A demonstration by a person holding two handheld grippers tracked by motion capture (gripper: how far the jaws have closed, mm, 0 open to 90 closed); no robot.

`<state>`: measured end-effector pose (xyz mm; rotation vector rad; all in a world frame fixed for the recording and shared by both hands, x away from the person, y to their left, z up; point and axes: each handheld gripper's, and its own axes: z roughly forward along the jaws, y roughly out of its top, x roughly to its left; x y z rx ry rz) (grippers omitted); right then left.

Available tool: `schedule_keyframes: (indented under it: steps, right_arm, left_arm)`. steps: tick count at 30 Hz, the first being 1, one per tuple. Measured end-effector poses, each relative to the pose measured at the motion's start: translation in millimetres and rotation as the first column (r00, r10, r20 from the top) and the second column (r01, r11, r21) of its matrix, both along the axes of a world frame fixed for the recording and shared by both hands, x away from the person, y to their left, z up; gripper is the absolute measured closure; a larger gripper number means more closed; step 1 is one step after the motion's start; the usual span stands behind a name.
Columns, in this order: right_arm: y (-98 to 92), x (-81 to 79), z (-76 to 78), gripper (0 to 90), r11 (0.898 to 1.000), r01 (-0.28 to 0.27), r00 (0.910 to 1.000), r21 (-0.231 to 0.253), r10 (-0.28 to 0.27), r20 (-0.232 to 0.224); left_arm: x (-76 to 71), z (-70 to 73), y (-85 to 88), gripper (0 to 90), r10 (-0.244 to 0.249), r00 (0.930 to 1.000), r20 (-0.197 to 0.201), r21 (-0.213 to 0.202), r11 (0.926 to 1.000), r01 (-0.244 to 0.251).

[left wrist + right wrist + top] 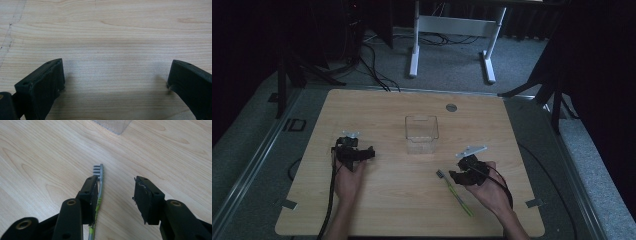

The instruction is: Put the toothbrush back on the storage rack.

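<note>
A toothbrush (pixel 455 192) with a green-and-grey handle lies flat on a pale wooden desk (pixel 387 110), its bristled head pointing toward a clear plastic box (pixel 421 134) that stands empty near the desk's middle. The desk sits on grey carpet in a dim room, where the white legs of another table (pixel 452 42), black stands and loose cables fill the background. The right gripper (pixel 115 188) hangs low over the toothbrush, jaws apart, the brush lying against the inner face of one jaw and clear of the other, not clamped. The left gripper (pixel 116 75) rests well apart at the desk's left, jaws wide over bare wood. A small round metal cap (pixel 451 107) sits near the far edge, and nothing lies between the toothbrush and the box.
</note>
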<state>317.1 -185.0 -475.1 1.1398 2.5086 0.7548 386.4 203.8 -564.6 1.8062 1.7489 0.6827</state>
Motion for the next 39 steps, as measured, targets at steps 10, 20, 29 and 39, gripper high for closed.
schedule_keyframes:
  steps: [10, 20, 29, 39]
  right_arm:
    - [4.1, -0.8, 1.3, 56.6, 1.000, -0.021, 0.9989, -0.014, 0.020, -0.042]
    - [9.0, -2.7, -2.4, 60.8, 0.998, -0.030, 0.9969, -0.050, 0.026, -0.074]
    - [13.2, -3.9, -7.1, 62.4, 0.996, -0.040, 0.9944, -0.083, 0.031, -0.101]
    - [16.0, -2.3, -12.4, 62.5, 0.995, -0.039, 0.9909, -0.088, 0.027, -0.132]
  left_arm:
    - [0.0, 0.0, 0.0, 1.4, 0.000, 1.0000, 0.000, 0.000, 1.0000, 0.000]
    - [0.0, -0.1, 0.0, 1.4, 0.001, 1.0000, 0.001, -0.001, 1.0000, -0.001]
    - [0.0, 0.0, 0.0, 1.4, 0.000, 1.0000, 0.000, 0.000, 1.0000, 0.000]
    - [0.0, 0.0, 0.0, 1.4, 0.000, 1.0000, 0.001, -0.001, 1.0000, 0.000]
